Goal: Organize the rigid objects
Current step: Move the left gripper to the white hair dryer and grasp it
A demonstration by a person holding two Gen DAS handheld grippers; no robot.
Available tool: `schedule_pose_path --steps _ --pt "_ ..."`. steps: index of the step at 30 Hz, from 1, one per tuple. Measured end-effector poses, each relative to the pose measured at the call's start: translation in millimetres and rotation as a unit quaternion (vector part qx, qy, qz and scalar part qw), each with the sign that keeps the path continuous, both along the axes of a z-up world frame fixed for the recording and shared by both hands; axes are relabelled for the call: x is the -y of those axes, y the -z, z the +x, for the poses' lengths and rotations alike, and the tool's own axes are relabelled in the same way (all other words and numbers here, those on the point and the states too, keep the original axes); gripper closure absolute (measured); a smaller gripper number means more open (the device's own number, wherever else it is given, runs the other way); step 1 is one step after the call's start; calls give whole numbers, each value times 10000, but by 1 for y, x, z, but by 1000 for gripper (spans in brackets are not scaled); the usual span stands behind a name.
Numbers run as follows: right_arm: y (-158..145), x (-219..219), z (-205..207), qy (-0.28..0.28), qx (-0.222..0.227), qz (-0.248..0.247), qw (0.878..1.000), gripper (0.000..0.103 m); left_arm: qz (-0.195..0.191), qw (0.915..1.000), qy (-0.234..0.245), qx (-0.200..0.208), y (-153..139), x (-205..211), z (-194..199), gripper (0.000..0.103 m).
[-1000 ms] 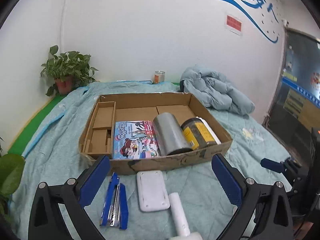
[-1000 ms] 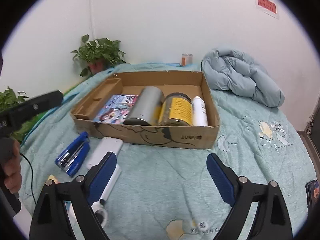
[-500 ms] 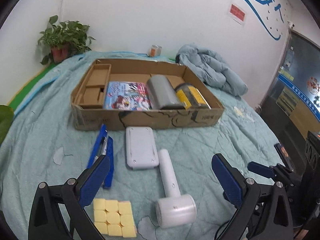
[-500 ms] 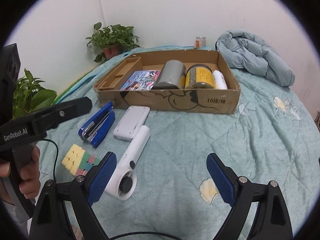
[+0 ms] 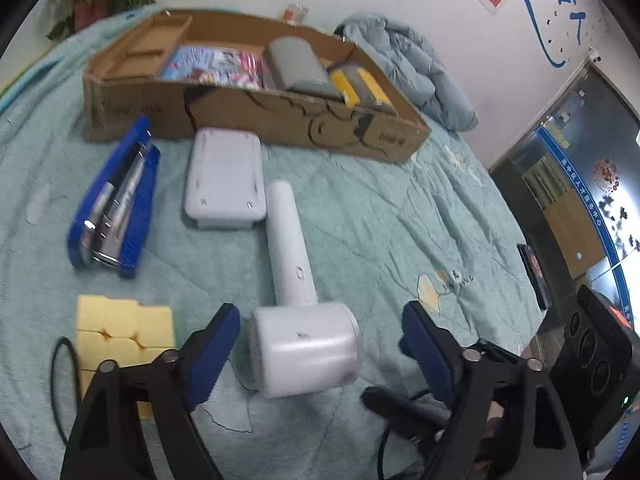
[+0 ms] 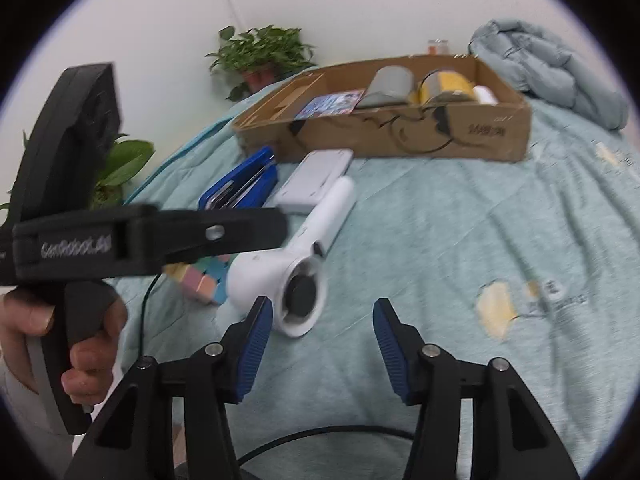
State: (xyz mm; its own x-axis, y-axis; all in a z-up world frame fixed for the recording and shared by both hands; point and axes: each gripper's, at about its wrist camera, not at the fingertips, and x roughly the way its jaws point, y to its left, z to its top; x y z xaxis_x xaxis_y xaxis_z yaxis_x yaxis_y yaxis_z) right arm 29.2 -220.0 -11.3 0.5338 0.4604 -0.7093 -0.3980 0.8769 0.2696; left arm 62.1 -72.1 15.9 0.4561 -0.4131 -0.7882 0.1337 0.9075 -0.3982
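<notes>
A white hand-held device lies on the teal bedspread, its thick round head towards me. My left gripper straddles that head; the jaws are closing, and a gap shows between each pad and the head. My right gripper hovers low beside the device's round end; its jaws are closing too, with only bedspread between them. A blue stapler, a flat white case and a yellow-faced puzzle cube lie nearby. Behind stands the cardboard box holding a book, a grey cylinder and a yellow jar.
In the right wrist view a hand holds the black left gripper body. A bundled grey-blue quilt lies behind the box, potted plants stand at the wall, and a black speaker stands off the bed's right edge. A cable trails near the cube.
Both grippers have sunk and tipped down towards the bedspread. Their jaws have narrowed. The white device's head now lies between the left fingers, and the left gripper fills more of the right view.
</notes>
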Motion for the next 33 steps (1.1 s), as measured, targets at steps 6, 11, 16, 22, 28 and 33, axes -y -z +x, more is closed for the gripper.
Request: schedule_pose_path --steps 6,11,16,22,28,33 --pt "10 -4 -1 -190 -156 189 9995 52 158 9997 63 -189 7 14 5 29" --pt "7 0 0 -181 -126 188 9996 52 -416 9978 358 -374 3 27 9 29" --pt "10 5 4 -32 -143 72 9999 53 -507 9974 405 -313 1 32 18 29" --pt "6 -3 10 -12 -87 27 10000 55 -550 9963 466 -461 7 27 31 29" --pt "6 -2 15 162 -116 -25 9998 45 -818 9925 592 -695 12 30 39 29" --pt "5 4 16 386 -78 -209 9990 45 -1061 9873 867 -807 14 37 45 29"
